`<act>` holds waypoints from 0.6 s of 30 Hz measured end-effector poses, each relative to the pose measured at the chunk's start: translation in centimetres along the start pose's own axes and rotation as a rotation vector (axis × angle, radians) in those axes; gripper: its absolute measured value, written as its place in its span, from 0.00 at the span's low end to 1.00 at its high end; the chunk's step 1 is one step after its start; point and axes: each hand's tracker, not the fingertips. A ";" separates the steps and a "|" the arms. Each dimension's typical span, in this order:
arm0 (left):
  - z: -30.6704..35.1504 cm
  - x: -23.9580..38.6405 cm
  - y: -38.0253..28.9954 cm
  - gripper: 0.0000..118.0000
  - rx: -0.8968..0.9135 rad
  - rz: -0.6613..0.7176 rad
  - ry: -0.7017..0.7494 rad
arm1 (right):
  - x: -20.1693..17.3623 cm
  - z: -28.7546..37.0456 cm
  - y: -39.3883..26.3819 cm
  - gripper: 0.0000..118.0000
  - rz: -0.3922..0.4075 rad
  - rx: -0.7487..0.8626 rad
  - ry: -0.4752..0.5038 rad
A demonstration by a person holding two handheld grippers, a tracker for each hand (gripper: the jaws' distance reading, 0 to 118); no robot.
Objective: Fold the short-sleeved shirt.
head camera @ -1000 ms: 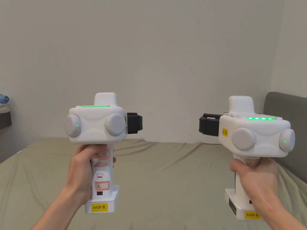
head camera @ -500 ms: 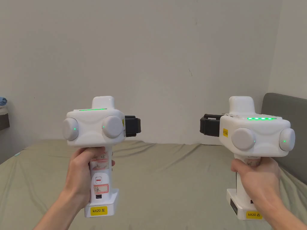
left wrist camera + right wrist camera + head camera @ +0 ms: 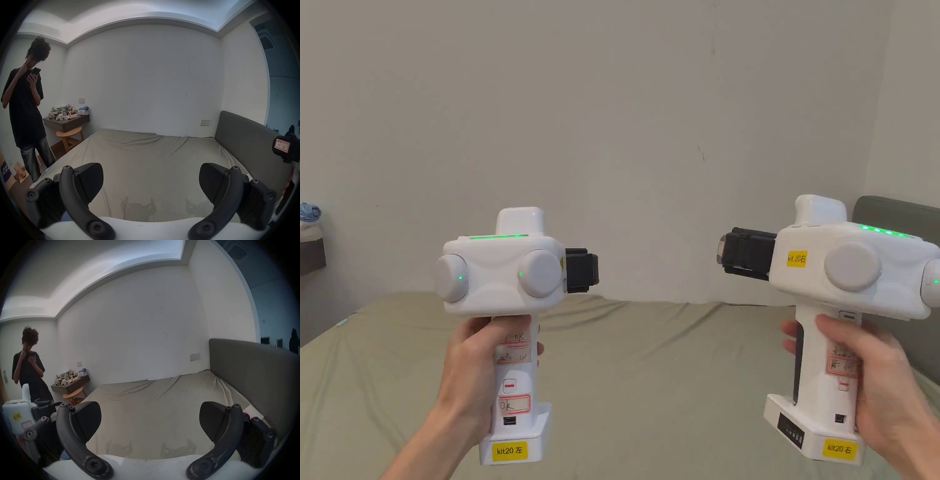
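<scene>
Two white handheld devices are raised above a bed (image 3: 650, 375) covered with a wrinkled olive-green sheet. The left tongs (image 3: 151, 181) are gripped by the left hand (image 3: 472, 369) over the near left part of the bed; in the left gripper view their two black jaws stand wide apart, with nothing between them but the sheet beyond. The right tongs (image 3: 150, 420) are gripped by the right hand (image 3: 869, 381) over the near right part of the bed, and their jaws are likewise spread wide and hold nothing. The two devices are well apart from each other, both pointing toward the plain pale wall (image 3: 625, 125) behind the bed.

A grey padded headboard (image 3: 253, 378) runs along the right side of the bed. Beyond the bed's far left corner, a dark wall-mounted shelf (image 3: 68, 122) carries a heap of small packets and a bottle, with a round wooden stool (image 3: 69, 135) below it. A person in a black T-shirt (image 3: 24, 104) stands left of the bed — holding a phone up in one hand.

No short-sleeved shirt can be seen on the bed from any camera.
</scene>
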 end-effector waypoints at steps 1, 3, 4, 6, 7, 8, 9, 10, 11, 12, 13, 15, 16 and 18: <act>0.1 0.0 0.0 0.99 -0.005 0.003 0.001 | -0.2 0.4 0.1 1.00 0.034 0.011 0.008; 0.4 -0.1 0.0 0.99 0.001 0.007 0.003 | -0.8 0.6 0.2 1.00 0.069 0.047 0.012; 0.4 -0.1 0.1 0.99 0.001 0.004 0.005 | -1.1 0.8 0.3 1.00 0.084 0.042 0.019; 0.5 -0.2 0.2 0.99 0.004 0.009 0.008 | -1.9 1.1 0.3 1.00 0.097 0.043 0.007; 0.5 -0.2 0.3 0.99 0.000 0.008 0.003 | -2.3 1.2 0.3 1.00 0.106 0.044 -0.008; 0.6 -0.1 0.3 0.99 -0.001 0.008 -0.002 | -2.5 1.3 0.3 1.00 0.107 0.052 -0.013; 0.8 -0.1 0.2 0.99 -0.003 0.007 -0.005 | -2.6 1.3 0.2 1.00 0.112 0.058 -0.016; 1.1 0.0 0.2 0.99 -0.007 0.004 -0.004 | -2.7 1.1 0.0 1.00 0.113 0.070 -0.016; 1.2 0.1 0.2 0.99 -0.006 0.003 -0.003 | -2.8 1.0 0.0 1.00 0.116 0.077 -0.022; 1.3 0.1 0.1 0.99 -0.003 0.003 -0.002 | -3.2 1.0 -0.1 1.00 0.129 0.095 -0.082; 1.3 0.1 0.2 0.99 -0.003 0.003 -0.001 | -3.5 1.1 -0.3 1.00 0.161 0.128 -0.134; 1.4 0.0 0.3 0.99 -0.002 0.003 -0.015 | -3.8 1.0 -1.2 1.00 0.237 0.230 -0.161; 1.4 0.0 0.3 0.99 -0.002 0.001 -0.017 | -4.0 0.9 -1.2 1.00 0.261 0.198 -0.186; 1.6 0.1 0.3 0.99 0.000 0.000 -0.013 | -3.7 0.9 -1.0 1.00 0.197 0.146 -0.101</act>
